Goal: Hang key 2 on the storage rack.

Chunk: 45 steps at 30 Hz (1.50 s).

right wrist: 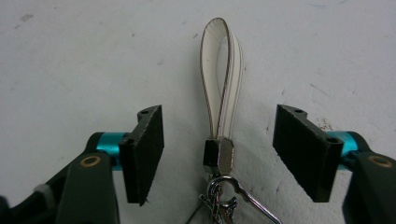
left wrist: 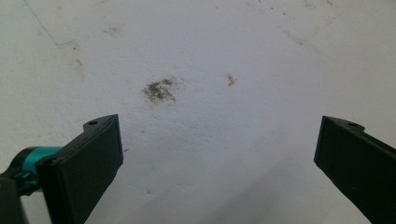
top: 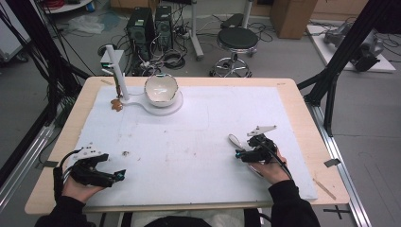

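Two grippers: I keep one at each near corner of the white mat point(top: 189, 137).
Right gripper point(right wrist: 218, 154): jaws part-way in, straddling the key strap point(right wrist: 222, 79) without touching it; nothing held.
Key strap: white loop flat on the mat at my right, metal clasp point(right wrist: 218, 156) between the jaws, so I judge a pinch at the clasp comes next.
Right hand point(top: 269, 168): low, gripper aimed forward along the strap.
Left gripper point(left wrist: 215, 158): jaws wide, empty, over bare stained mat.
Left hand point(top: 78, 187): resting low, parked clear.
Bowl point(top: 161, 90): far side, on its white stand point(top: 142, 101), well apart from the strap.
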Available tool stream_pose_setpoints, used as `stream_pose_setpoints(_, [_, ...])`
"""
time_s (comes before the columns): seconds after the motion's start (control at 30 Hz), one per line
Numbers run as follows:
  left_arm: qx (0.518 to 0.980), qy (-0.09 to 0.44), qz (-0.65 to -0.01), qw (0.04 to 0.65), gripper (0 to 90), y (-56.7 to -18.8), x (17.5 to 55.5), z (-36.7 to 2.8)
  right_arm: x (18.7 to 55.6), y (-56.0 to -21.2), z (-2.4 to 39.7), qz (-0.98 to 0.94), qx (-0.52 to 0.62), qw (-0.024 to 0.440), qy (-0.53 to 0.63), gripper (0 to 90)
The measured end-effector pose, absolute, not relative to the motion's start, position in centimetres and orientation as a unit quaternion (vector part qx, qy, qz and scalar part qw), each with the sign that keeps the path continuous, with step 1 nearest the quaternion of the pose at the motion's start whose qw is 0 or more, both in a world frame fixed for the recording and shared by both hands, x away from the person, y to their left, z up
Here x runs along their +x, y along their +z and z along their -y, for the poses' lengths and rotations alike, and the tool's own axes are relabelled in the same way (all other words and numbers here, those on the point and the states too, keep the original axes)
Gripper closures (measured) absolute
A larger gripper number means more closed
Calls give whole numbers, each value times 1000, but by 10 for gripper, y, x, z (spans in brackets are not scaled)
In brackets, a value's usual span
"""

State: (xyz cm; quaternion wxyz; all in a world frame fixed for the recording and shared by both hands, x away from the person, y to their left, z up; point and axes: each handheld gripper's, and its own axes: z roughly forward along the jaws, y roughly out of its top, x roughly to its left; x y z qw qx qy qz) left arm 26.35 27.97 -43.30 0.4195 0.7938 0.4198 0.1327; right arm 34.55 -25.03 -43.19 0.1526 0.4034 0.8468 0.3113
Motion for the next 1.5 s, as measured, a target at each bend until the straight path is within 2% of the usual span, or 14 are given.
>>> stream_pose_setpoints(0.03, [796,131,-416,418,17,-433,263,-280,346,-433,249,-849,404,151,305,411])
stream_pose_setpoints(0.07, [796,131,-416,418,17,-433,263,-280,346,-433,249,-849,404,151,305,411])
stream_pose_setpoints(0.1, [797,132,-416,417,17,-434,263,-280,347,-434,246,-852,403,153,299,478])
stream_pose_setpoints(0.13, [797,132,-416,417,17,-434,263,-280,347,-434,246,-852,403,153,299,478])
stream_pose_setpoints(0.17, [797,132,-417,417,17,-434,263,-281,347,-434,244,-854,402,154,291,566])
stream_pose_setpoints(0.23, [795,133,-419,419,17,-434,263,-281,347,-434,243,-857,400,145,290,639])
stream_pose_setpoints(0.27, [795,133,-419,419,17,-434,263,-281,347,-434,243,-857,400,145,290,639])
stream_pose_setpoints(0.3, [795,134,-417,420,17,-434,263,-281,347,-432,241,-857,406,144,283,748])
stream_pose_setpoints(0.43, [795,133,-417,421,17,-434,262,-281,348,-431,239,-857,408,146,279,814])
stream_pose_setpoints(0.97, [798,137,-406,425,17,-434,264,-277,330,-401,242,-820,401,180,367,820])
stream_pose_setpoints(1.5, [796,137,-401,432,17,-434,265,-277,342,-364,220,-795,380,170,440,821])
